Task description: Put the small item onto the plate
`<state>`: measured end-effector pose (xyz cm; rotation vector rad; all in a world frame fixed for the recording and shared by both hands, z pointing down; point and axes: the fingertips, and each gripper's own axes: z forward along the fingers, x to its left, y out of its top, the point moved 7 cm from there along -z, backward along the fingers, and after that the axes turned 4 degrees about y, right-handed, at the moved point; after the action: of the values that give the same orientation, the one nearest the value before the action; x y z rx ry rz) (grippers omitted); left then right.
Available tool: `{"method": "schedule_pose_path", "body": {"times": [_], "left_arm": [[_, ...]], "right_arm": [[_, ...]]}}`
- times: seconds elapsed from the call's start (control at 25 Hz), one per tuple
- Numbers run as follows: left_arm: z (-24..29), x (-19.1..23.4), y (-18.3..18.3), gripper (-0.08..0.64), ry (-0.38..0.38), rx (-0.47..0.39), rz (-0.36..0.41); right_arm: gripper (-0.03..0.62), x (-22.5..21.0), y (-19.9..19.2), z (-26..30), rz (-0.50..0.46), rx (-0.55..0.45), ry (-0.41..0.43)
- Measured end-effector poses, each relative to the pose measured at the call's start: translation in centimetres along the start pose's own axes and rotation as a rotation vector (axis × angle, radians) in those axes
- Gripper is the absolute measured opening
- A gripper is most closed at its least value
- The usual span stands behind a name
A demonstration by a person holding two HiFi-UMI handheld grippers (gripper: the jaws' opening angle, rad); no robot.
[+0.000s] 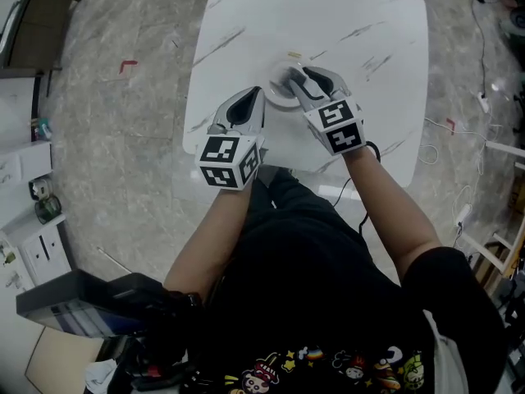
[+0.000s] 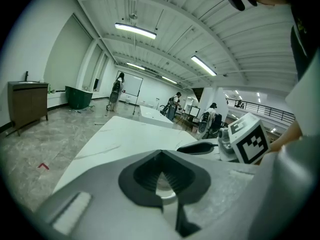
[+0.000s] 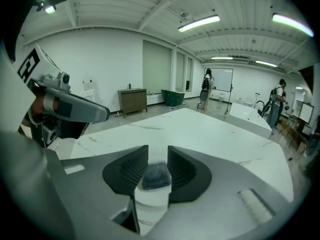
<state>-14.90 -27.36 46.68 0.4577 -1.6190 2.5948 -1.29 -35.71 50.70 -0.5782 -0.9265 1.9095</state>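
Nearest me, my left gripper (image 2: 160,155) has its jaws drawn together on nothing, tips just beside the rim of the plate (image 1: 276,98). Beyond it, my right gripper (image 3: 157,156) stands narrow, its pads pinching the item (image 3: 156,176), small and dark, from both sides. It hangs over the plate on the table (image 1: 344,23). Whether the item touches the plate I cannot tell.

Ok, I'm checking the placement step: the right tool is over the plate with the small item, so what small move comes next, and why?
Probably lower the right tool a little toward the plate, then open it. The dark small item sits clamped between its pads, and white plate shows directly beneath it, so it seems lined up.
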Motion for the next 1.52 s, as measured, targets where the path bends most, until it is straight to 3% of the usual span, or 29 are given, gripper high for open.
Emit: {"method": "schedule_pose_path", "body": {"times": [0.28,0.44,0.64,0.88,1.24,1.52], "left_arm": [[0.4,-0.6,2.3,0.001,-0.046,-0.005,0.056],[0.3,-2.2,3.1,0.002,-0.063,-0.027,0.101],[-1.8,-1.7,5.7,0.002,-0.067,-0.055,0.13],[-1.5,-3.9,5.7,0.001,-0.043,-0.092,0.168],[-1.4,-4.3,5.8,0.001,-0.019,-0.128,0.168],[-6.6,-1.2,5.9,0.002,-0.029,-0.123,0.131]], "right_arm": [[0.021,-0.6,1.6,-4.9,0.127,-0.132,-0.124],[0.02,-1.2,0.9,-8.4,0.181,-0.198,-0.197],[0.018,0.0,3.2,-11.7,0.173,-0.246,-0.251],[0.018,-1.8,1.8,-15.5,0.183,-0.311,-0.326],[0.018,-2.7,1.4,-15.8,0.18,-0.329,-0.316],[0.018,2.8,3.2,-15.7,0.18,-0.301,-0.315]]}}
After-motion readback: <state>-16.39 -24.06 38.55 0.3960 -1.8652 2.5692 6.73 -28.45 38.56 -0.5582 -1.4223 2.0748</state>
